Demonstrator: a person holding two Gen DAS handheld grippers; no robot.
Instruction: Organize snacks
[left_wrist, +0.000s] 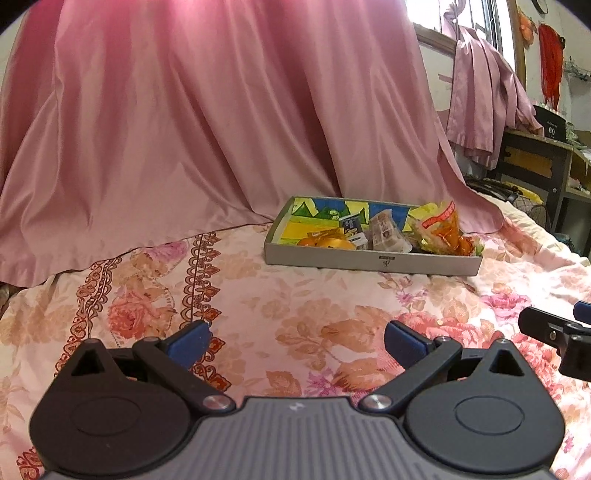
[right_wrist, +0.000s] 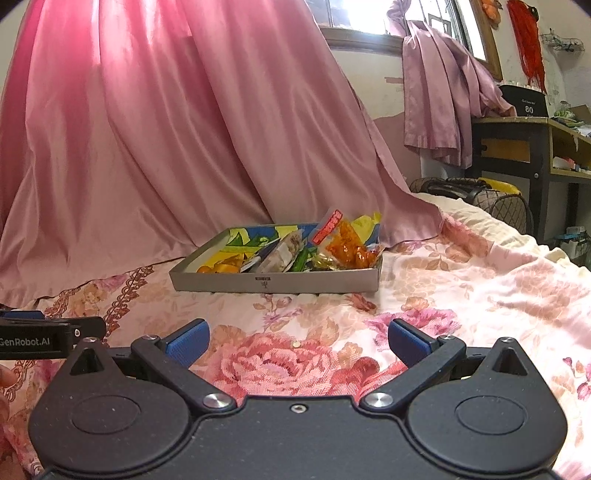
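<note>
A shallow grey cardboard tray (left_wrist: 347, 258) with a colourful lining lies on the floral bedspread (left_wrist: 280, 306), ahead and to the right in the left wrist view. It holds several snack packets: an orange-red one (left_wrist: 445, 225) at its right end, a pale wrapped one (left_wrist: 388, 230) in the middle, and orange ones (left_wrist: 327, 242) at the left. The tray also shows in the right wrist view (right_wrist: 221, 282), with the orange-red packet (right_wrist: 347, 245) at its right end. My left gripper (left_wrist: 297, 345) is open and empty, low over the bedspread. My right gripper (right_wrist: 298, 343) is open and empty beside it.
A pink satin curtain (left_wrist: 192, 122) drapes onto the bed behind the tray. A dark desk (right_wrist: 517, 147) with a black box stands at the far right, with bags (right_wrist: 491, 199) beside the bed. The right gripper's side (left_wrist: 557, 332) shows at the left view's right edge.
</note>
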